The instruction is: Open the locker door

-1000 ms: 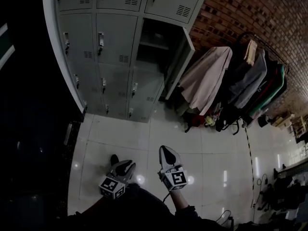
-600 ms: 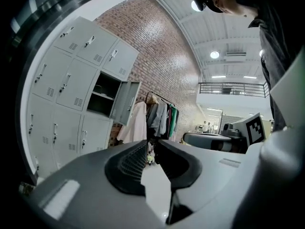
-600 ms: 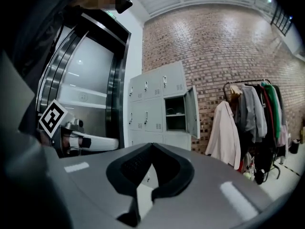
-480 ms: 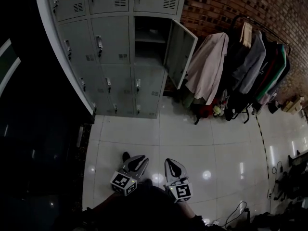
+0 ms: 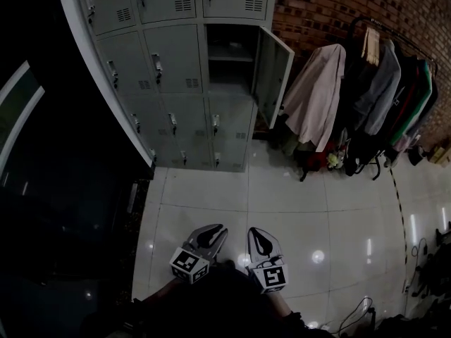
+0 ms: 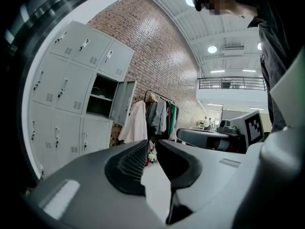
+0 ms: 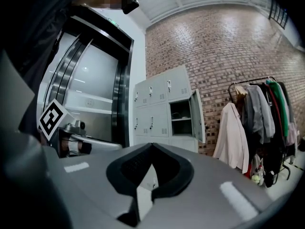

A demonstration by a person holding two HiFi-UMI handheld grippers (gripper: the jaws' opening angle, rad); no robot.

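Note:
The grey locker bank [image 5: 176, 55] stands at the top of the head view. One locker door [image 5: 273, 65] in the right column is swung open, showing an empty compartment with a shelf [image 5: 229, 58]. The open door also shows in the left gripper view [image 6: 125, 101] and the right gripper view [image 7: 198, 116]. Both grippers are held low by the person's body, well short of the lockers. My left gripper [image 5: 211, 234] [image 6: 152, 144] has a narrow gap between its tips and holds nothing. The right gripper [image 5: 259, 239] [image 7: 151, 145] is shut and empty.
A clothes rack [image 5: 373, 83] hung with coats and jackets stands against the brick wall [image 5: 317, 5] right of the lockers. Glossy white floor tiles [image 5: 296, 196] lie between me and the lockers. A dark glazed doorway [image 5: 28, 160] is at the left.
The head view has swung, so the lockers now sit more upright and central. Both grippers have stayed low near the body and drawn closer together. The locker door stays open.

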